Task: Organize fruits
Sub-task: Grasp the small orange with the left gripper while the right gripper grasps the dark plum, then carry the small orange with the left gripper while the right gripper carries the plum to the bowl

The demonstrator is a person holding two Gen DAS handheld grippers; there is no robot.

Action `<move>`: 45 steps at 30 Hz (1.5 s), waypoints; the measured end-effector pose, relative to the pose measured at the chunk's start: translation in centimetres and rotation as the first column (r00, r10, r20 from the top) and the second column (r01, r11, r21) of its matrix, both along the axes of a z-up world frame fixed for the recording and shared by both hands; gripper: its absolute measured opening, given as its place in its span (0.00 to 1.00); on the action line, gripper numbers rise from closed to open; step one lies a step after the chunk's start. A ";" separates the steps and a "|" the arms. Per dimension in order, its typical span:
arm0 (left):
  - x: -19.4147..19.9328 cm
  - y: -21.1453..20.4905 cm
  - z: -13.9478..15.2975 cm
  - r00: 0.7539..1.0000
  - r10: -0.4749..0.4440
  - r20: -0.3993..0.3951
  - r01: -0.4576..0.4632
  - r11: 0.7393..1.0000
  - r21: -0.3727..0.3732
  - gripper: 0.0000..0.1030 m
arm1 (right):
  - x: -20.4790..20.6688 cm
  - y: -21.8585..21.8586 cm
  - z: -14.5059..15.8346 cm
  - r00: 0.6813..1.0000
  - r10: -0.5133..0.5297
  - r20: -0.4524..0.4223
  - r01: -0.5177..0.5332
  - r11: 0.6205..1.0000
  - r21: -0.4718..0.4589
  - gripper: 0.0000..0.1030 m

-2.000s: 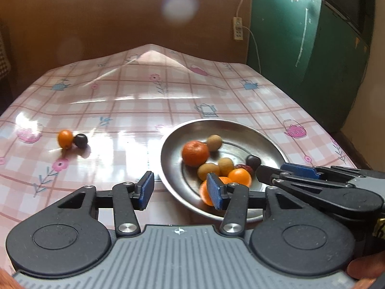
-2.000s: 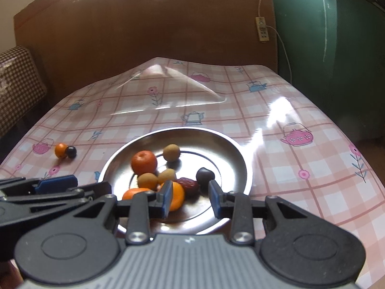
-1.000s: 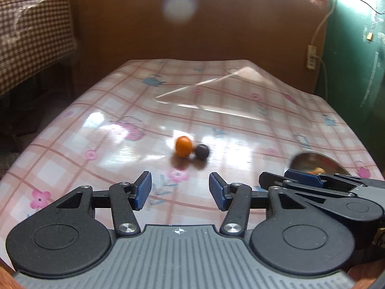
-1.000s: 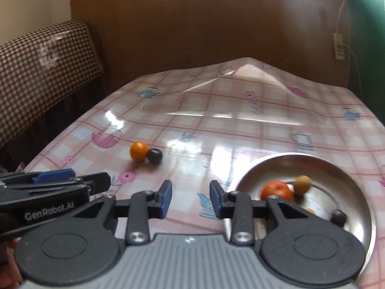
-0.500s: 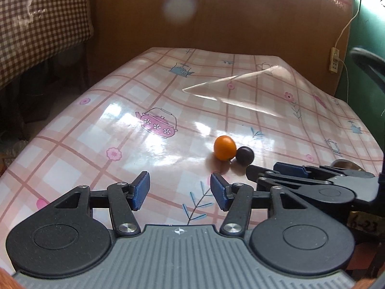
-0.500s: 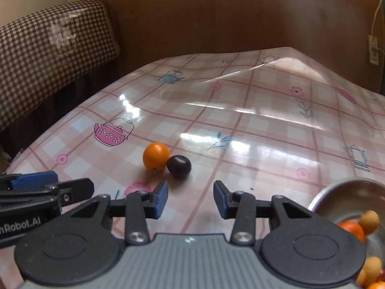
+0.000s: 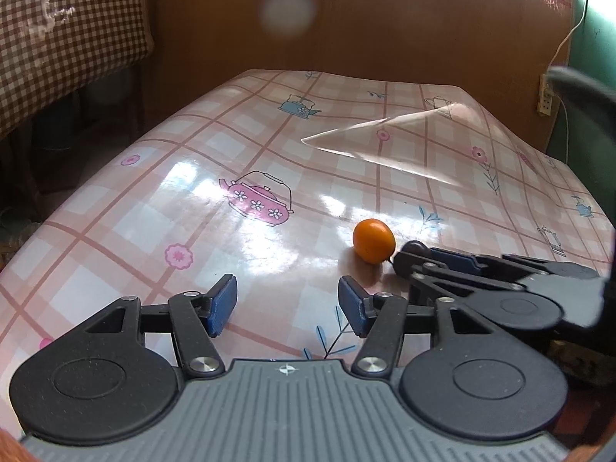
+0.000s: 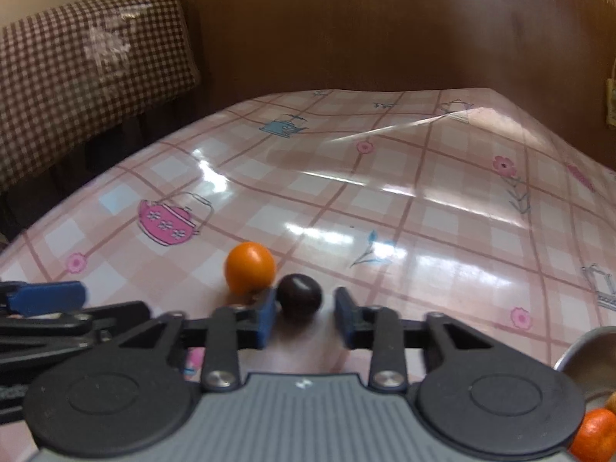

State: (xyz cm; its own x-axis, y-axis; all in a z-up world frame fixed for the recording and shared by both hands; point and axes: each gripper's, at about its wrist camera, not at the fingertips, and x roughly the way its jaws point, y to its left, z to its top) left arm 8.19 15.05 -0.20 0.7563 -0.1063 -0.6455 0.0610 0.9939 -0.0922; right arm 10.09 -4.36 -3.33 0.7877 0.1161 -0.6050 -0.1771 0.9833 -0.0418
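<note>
dark fruit (image 8: 299,297) lies on the surface (image 8: 385,208), touching the orange fruit (image 8: 249,272), between the spread fingers of the low, level right hand-held gripper (image 8: 304,317). left hand-held gripper (image 7: 287,304) hovers spread beside.

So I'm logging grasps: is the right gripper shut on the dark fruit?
Not yet. The right gripper is open; the dark fruit sits between its fingertips, a gap visible on one side.
</note>
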 end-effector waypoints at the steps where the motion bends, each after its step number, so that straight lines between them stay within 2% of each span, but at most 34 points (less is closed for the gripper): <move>1: 0.1 -0.1 0.0 1.000 -0.003 -0.001 0.003 1.000 -0.001 0.70 | -0.3 -0.1 0.1 1.000 -0.004 0.003 0.004 1.000 -0.005 0.26; 4: 0.6 -0.8 0.0 1.000 -0.016 0.007 0.016 1.000 0.004 0.75 | -0.9 -0.8 0.4 1.000 -0.023 0.013 0.023 1.000 0.009 0.26; 10: 1.9 -2.8 0.0 0.998 -0.053 0.034 0.053 0.999 0.001 0.93 | -2.5 -2.9 1.8 0.994 -0.105 0.027 0.104 0.994 0.025 0.26; 14: 3.3 -4.6 -0.5 0.997 -0.071 0.036 0.069 0.997 0.034 0.93 | -3.5 -4.1 2.6 0.990 -0.131 0.048 0.129 0.991 0.047 0.26; 16: 3.9 -5.0 -0.9 0.997 -0.067 0.032 0.066 0.997 0.036 0.91 | -3.8 -4.4 2.9 0.989 -0.136 0.054 0.134 0.990 0.049 0.26; 19: 4.6 -5.3 -1.5 0.997 -0.071 0.017 0.070 0.997 0.045 0.77 | -4.2 -4.7 3.0 0.989 -0.137 0.057 0.134 0.989 0.062 0.26; 21: 5.1 -6.0 -1.8 0.996 -0.084 0.016 0.082 0.994 0.066 0.56 | -4.5 -4.9 3.1 0.989 -0.140 0.057 0.136 0.988 0.068 0.26; 22: 5.1 -6.2 -1.8 0.996 -0.092 0.021 0.090 0.993 0.076 0.50 | -4.6 -4.9 3.1 0.989 -0.140 0.056 0.136 0.988 0.072 0.26; 23: 5.0 -6.4 -1.8 0.995 -0.100 0.023 0.098 0.992 0.081 0.39 | -4.7 -4.9 3.1 0.989 -0.140 0.056 0.136 0.988 0.073 0.26; 24: 4.9 -6.5 -1.7 0.994 -0.109 0.020 0.107 0.991 0.080 0.32 | -4.8 -4.9 3.1 0.988 -0.141 0.055 0.137 0.988 0.074 0.26; 35: 1.5 -6.4 -0.5 0.994 -0.111 0.015 0.110 0.991 0.076 0.33 | -6.8 -5.0 4.0 0.989 -0.140 0.052 0.135 0.988 0.079 0.26; 45: -3.6 -6.3 2.6 0.992 -0.113 0.048 0.110 0.991 0.074 0.33 | -10.0 -5.0 5.3 0.987 -0.148 0.061 0.143 0.987 0.074 0.26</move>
